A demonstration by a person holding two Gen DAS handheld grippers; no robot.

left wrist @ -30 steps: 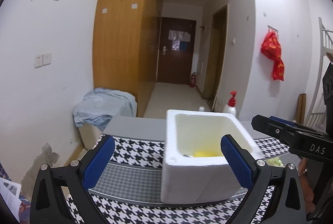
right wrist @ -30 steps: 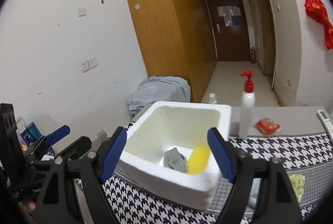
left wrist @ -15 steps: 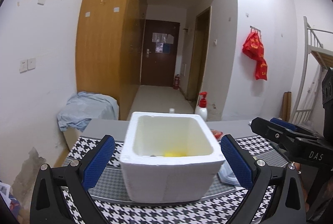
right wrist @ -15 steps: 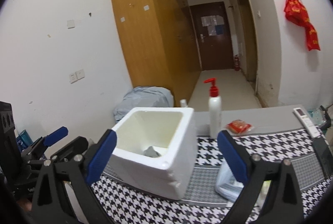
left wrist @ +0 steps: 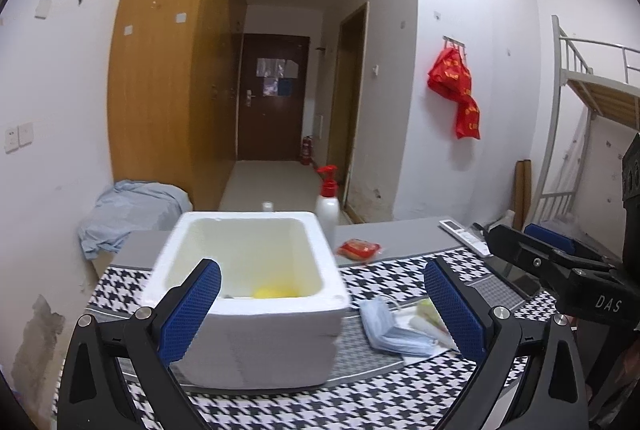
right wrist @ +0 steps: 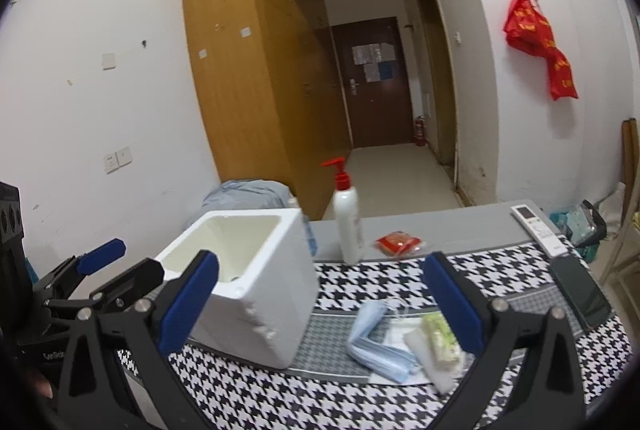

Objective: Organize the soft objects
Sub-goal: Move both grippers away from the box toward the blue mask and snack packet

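A white foam box stands on the houndstooth cloth, with a yellow soft thing at its bottom. Right of it lie a stack of blue face masks and a green-and-white soft packet. My left gripper is open, its left finger in front of the box. In the right wrist view the box is at the left, and the masks and packet lie below my right gripper. Its jaws are opening, with nothing held between them.
A pump bottle and a red packet stand behind the cloth. A remote and a dark phone lie at the table's right end. A cloth-covered bin sits by the left wall.
Both grippers swung to the right, so the box slid left in each view. The masks and packet came into sight. The right jaws spread wider.
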